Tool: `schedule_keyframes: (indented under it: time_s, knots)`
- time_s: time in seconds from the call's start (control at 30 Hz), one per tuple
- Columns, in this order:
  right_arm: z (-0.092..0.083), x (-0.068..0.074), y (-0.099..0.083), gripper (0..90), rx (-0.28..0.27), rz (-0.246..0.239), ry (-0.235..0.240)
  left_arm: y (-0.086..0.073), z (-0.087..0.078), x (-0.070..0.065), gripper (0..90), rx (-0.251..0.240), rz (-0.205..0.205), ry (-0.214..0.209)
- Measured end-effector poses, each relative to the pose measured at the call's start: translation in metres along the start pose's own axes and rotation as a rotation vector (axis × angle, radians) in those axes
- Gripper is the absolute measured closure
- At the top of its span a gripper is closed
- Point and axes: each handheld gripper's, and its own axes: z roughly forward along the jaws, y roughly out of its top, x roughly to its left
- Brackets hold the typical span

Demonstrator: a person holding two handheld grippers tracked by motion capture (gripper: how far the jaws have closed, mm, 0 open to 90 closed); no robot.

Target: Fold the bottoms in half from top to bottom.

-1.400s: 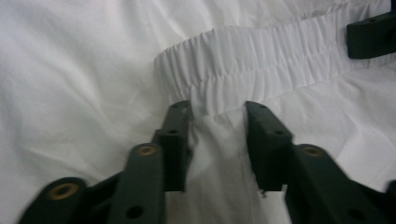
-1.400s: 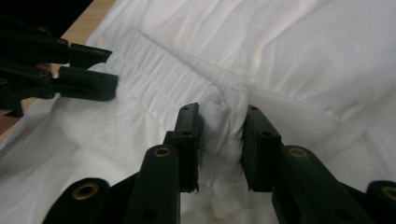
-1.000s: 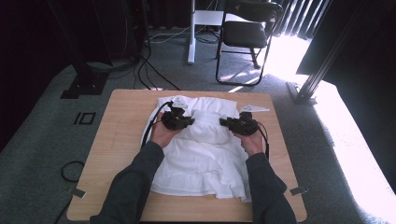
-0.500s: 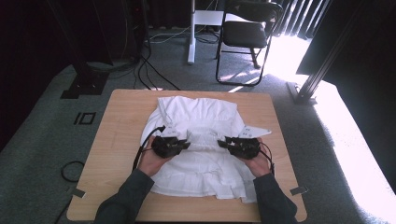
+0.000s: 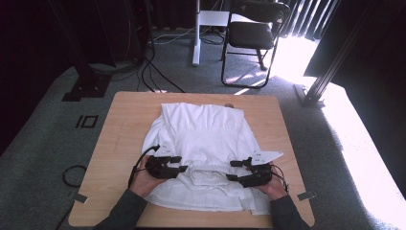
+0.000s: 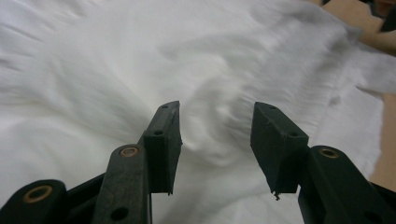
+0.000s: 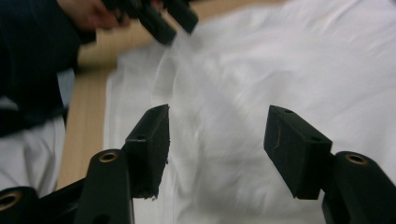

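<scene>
Both the left tool [image 5: 183, 163] and right tool [image 5: 231, 170], at lower centre, just spread off the unlabelled white garment [image 5: 201, 139] on the desk [image 5: 124, 120].

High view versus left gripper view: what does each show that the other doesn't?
The high view takes in the whole wooden table, the chair beyond it and both hands on the shirt's near half. The left gripper view shows the left gripper up close, jaws open over the cloth. Both show the white shirt and the right gripper.
</scene>
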Motion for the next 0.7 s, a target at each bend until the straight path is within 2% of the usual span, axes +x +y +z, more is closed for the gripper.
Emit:
schedule_keyframes:
  time_s: [0.03, 0.07, 0.1, 0.17, 0.2, 0.23, 0.27, 0.3, 0.37, 0.4, 0.43, 0.47, 0.7]
  knots:
    - [-0.004, -0.002, 0.003, 43.3, -0.035, 0.016, -0.017, 0.001, 0.000, 0.004, 54.4, -0.008, -0.012, 0.019]
    - [-0.004, -0.002, 0.003, 43.3, -0.035, 0.016, -0.017, 0.001, 0.000, 0.004, 54.1, -0.008, -0.012, 0.019]
    - [-0.007, -0.009, 0.010, 54.3, -0.050, 0.062, -0.102, 0.003, 0.003, 0.011, 53.6, -0.009, -0.043, 0.072]
    - [0.000, -0.015, 0.015, 58.2, -0.028, 0.105, -0.184, 0.004, 0.012, 0.017, 53.6, -0.003, -0.067, 0.091]
    - [0.000, -0.015, 0.015, 58.2, -0.028, 0.105, -0.184, 0.004, 0.012, 0.017, 52.7, -0.003, -0.067, 0.091]
    - [0.014, -0.017, 0.015, 59.2, 0.017, 0.110, -0.222, 0.005, 0.026, 0.019, 51.7, 0.007, -0.086, 0.083]
    - [0.023, -0.017, 0.014, 58.9, 0.047, 0.101, -0.236, 0.005, 0.026, 0.019, 51.7, 0.007, -0.086, 0.083]
    - [0.032, -0.015, 0.012, 57.6, 0.078, 0.093, -0.238, 0.007, 0.041, 0.015, 51.6, 0.038, -0.070, 0.076]
    - [0.048, -0.010, 0.006, 56.2, 0.123, 0.073, -0.221, 0.005, 0.055, 0.011, 51.2, 0.106, -0.026, 0.099]
    - [0.054, -0.007, 0.003, 55.7, 0.156, 0.063, -0.225, 0.005, 0.055, 0.011, 51.3, 0.106, -0.026, 0.099]
    - [0.060, -0.006, 0.000, 55.7, 0.191, 0.048, -0.234, 0.001, 0.067, 0.012, 50.9, 0.187, -0.033, 0.109]
    - [0.064, -0.004, -0.004, 55.7, 0.224, 0.047, -0.234, -0.001, 0.070, 0.014, 50.6, 0.207, -0.036, 0.113]
    - [0.068, -0.001, -0.014, 59.0, 0.263, 0.086, -0.222, -0.014, 0.067, 0.019, 49.5, 0.168, -0.056, 0.069]
